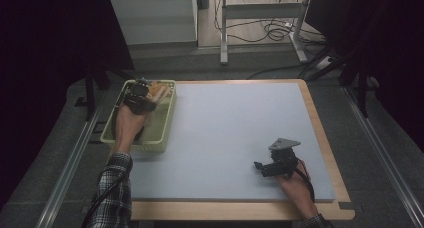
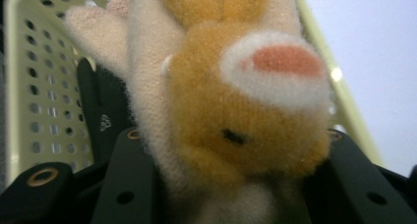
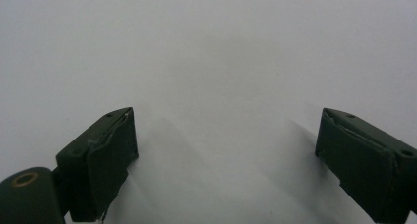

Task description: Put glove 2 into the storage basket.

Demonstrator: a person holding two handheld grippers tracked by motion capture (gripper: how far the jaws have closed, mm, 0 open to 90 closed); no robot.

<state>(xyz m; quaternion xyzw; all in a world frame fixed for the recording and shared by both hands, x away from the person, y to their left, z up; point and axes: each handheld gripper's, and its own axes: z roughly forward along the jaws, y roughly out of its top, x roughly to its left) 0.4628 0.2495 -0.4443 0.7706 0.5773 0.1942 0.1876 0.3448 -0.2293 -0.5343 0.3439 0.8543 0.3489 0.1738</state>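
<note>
Your left tool grips the plush toy over the far-left basket. Your right tool rests wide open and empty, near right on the tabletop.

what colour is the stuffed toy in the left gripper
Orange-brown and cream, with a pink patch ringed in white: the stuffed toy shows best in the left gripper view.

Basket on grey table mat

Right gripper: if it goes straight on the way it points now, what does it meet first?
Probably nothing at first: the right gripper has open jaws, and only the pale blue-grey table mat lies ahead, though depth is unclear.
</note>
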